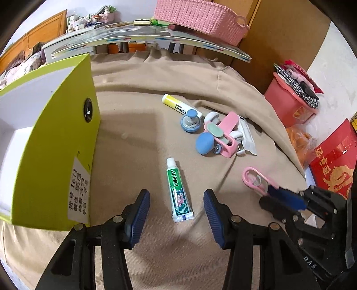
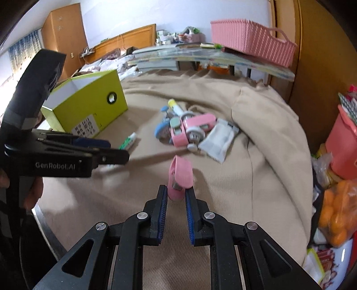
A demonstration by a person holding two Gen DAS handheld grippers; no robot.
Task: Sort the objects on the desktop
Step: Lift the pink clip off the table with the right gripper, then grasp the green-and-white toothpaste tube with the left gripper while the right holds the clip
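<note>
A green and white toothpaste tube [image 1: 179, 189] [image 2: 128, 142] lies on the beige cloth, between the spread fingers of my left gripper [image 1: 176, 214] [image 2: 118, 149], which is open and touches nothing. My right gripper [image 2: 176, 196] [image 1: 271, 189] is shut on a pink looped clip [image 2: 180, 175] [image 1: 255, 179], low over the cloth at the right. Further back lie a yellow lipstick tube [image 1: 176, 104], a blue stamp [image 1: 189, 122] and a pile of pink, blue and white clips [image 1: 223, 136] [image 2: 189, 129] with a white sachet [image 2: 218, 140].
An open lime-green box [image 1: 55, 145] [image 2: 89, 102] stands at the left on the cloth. A pink basket [image 1: 200, 17] [image 2: 250, 44] sits on a shelf behind. A red bin [image 1: 290, 102] [image 2: 341, 142] and a bag of oranges [image 2: 339, 212] are off the right edge.
</note>
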